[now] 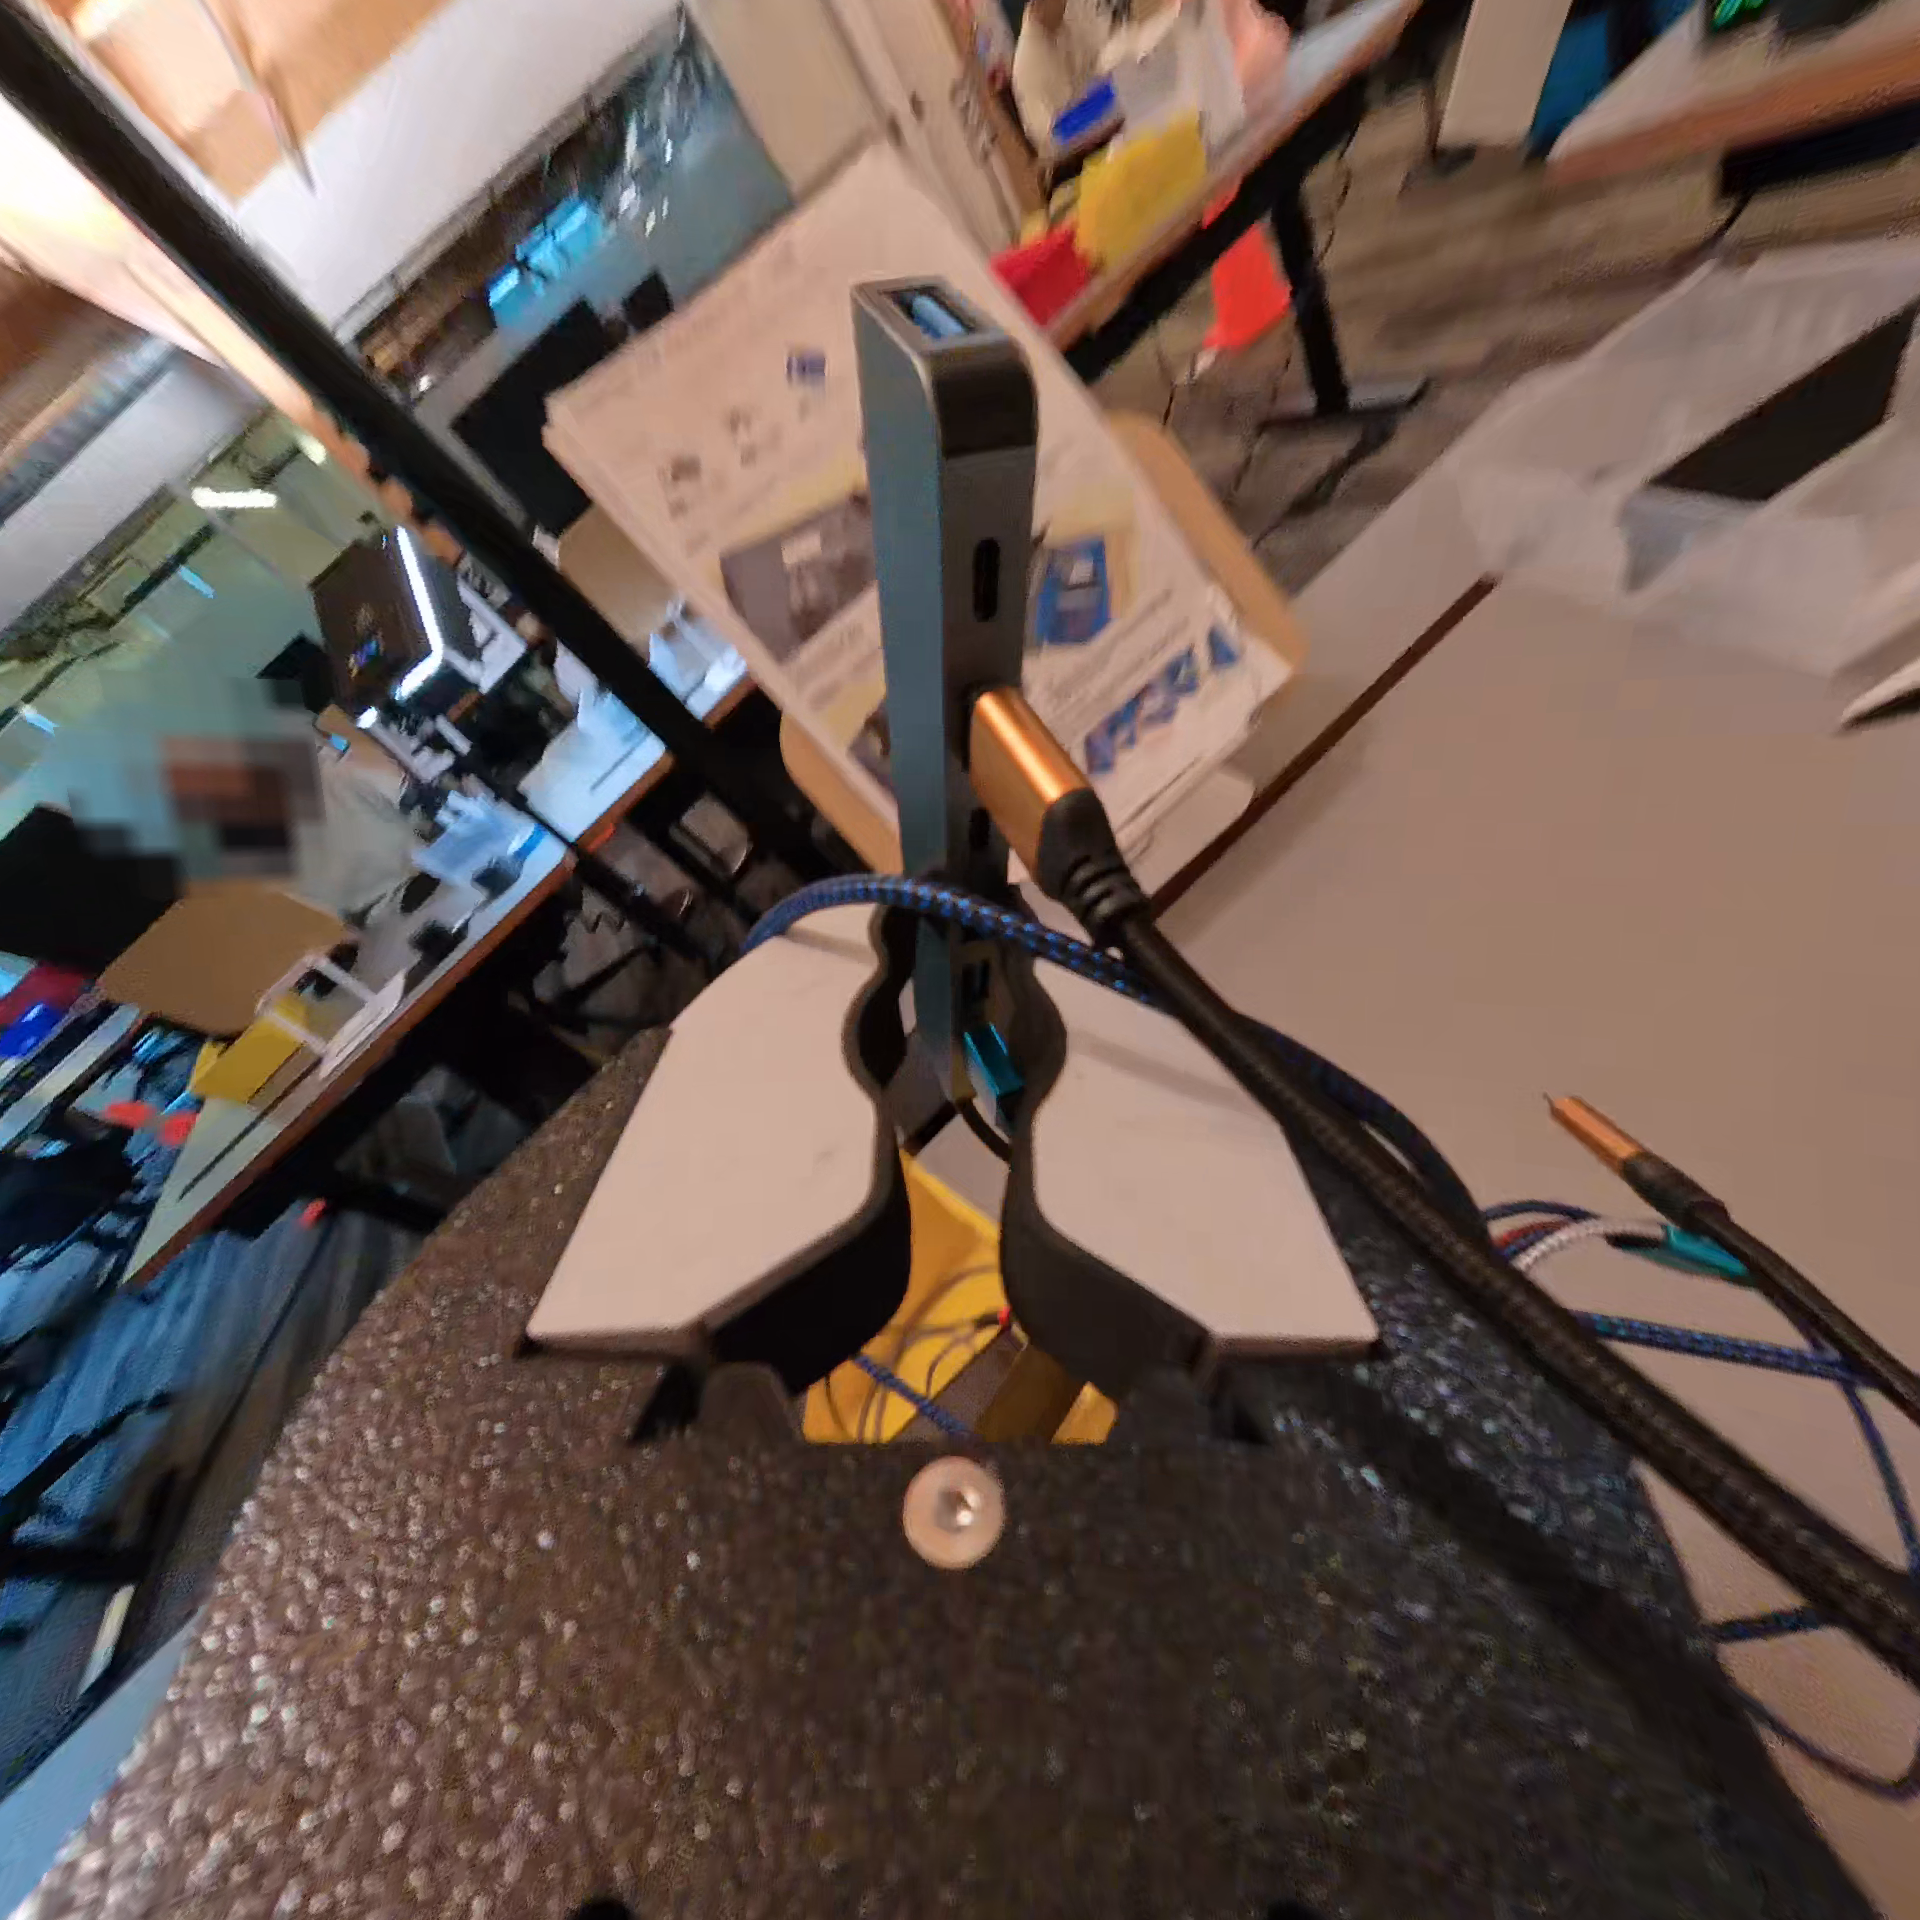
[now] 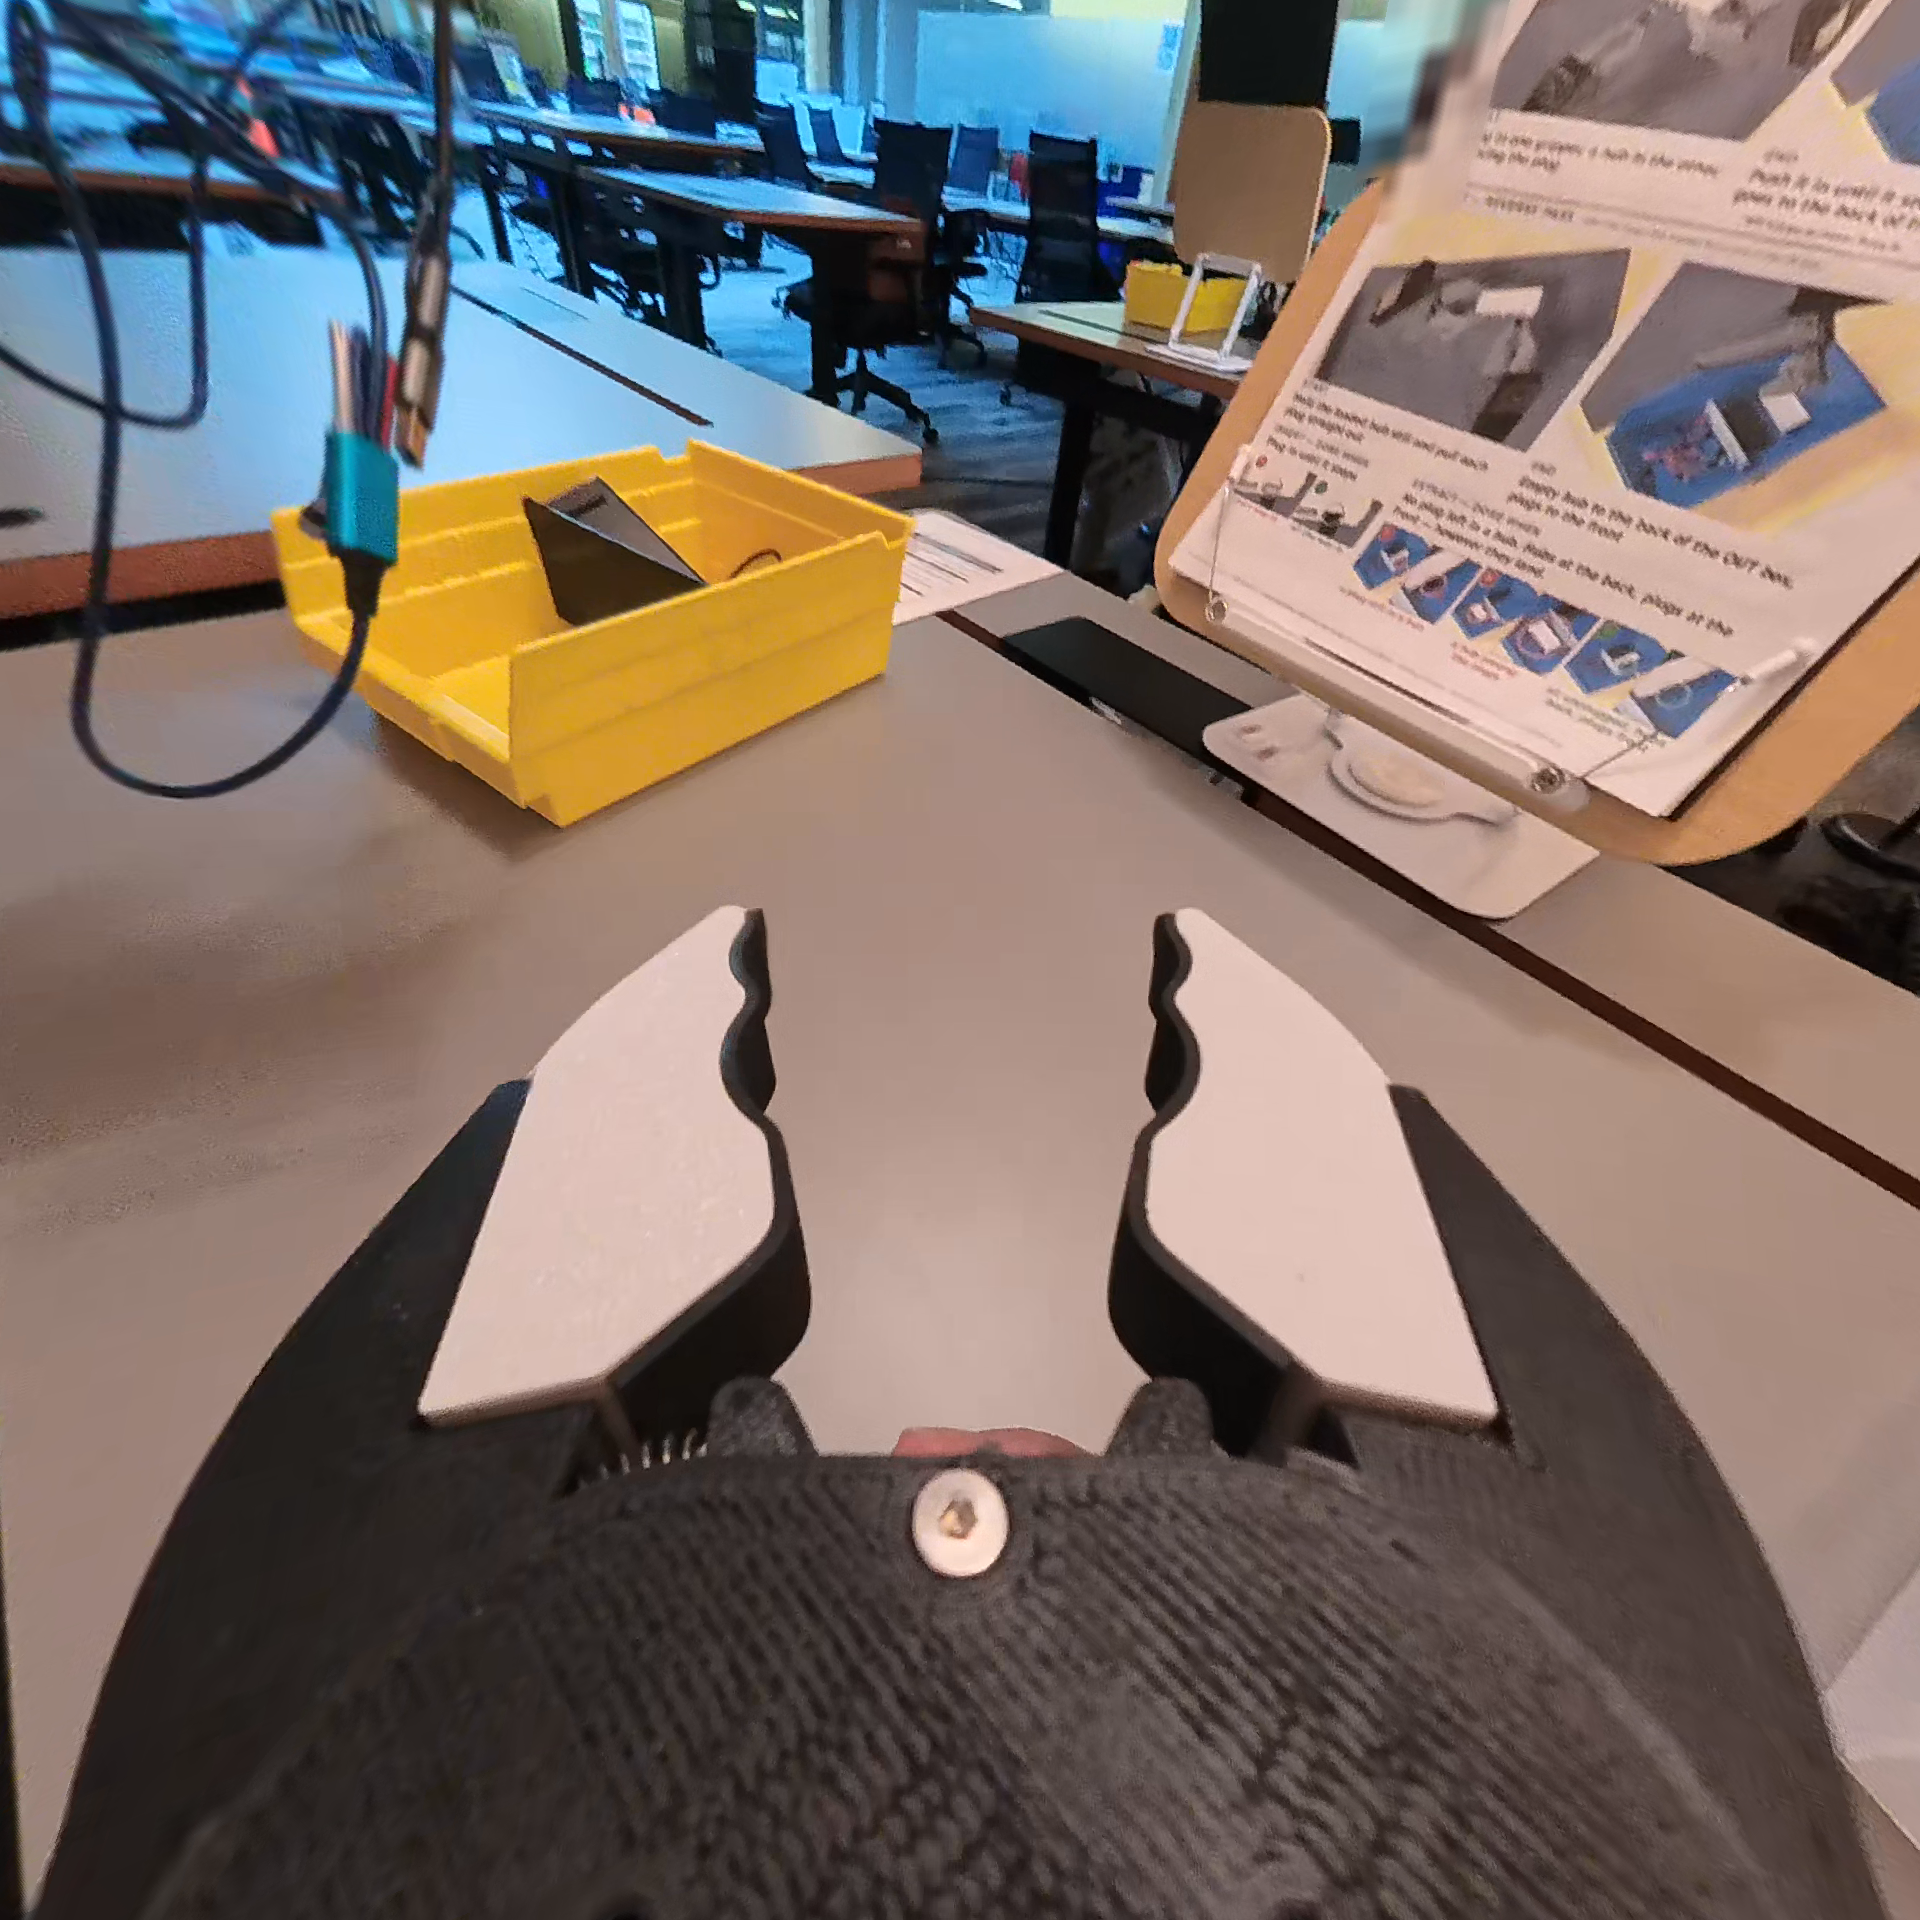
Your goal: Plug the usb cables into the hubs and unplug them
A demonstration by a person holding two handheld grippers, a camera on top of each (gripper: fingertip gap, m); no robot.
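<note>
1. Open office bkgd, rows of desks and chairs; grey counter [image 2: 935, 831] up front.
2. Left gripper [image 1: 951, 997]: fingers narrow, clamped on lower end of grey hub [image 1: 940, 582], held upright off the counter.
3. Gold-shelled plug [image 1: 1023, 753] w/ black braided cable [image 1: 1455, 1236] seated in hub's side port; blue plug [image 1: 992, 1060] in a lower port, between the fingers.
4. Blue braided cable [image 1: 935, 899] loops across fingertips.
5. Loose gold plug [image 1: 1590, 1132] hangs at right, not in any port.
6. Right gripper [image 2: 961, 997]: fingers wide apart, nothing between them, low over counter.
7. Yellow bin [image 2: 592, 623] on counter beyond, black hub [image 2: 603, 561] inside.
8. Instruction sheet on stand [image 2: 1558, 468] to the right.
</note>
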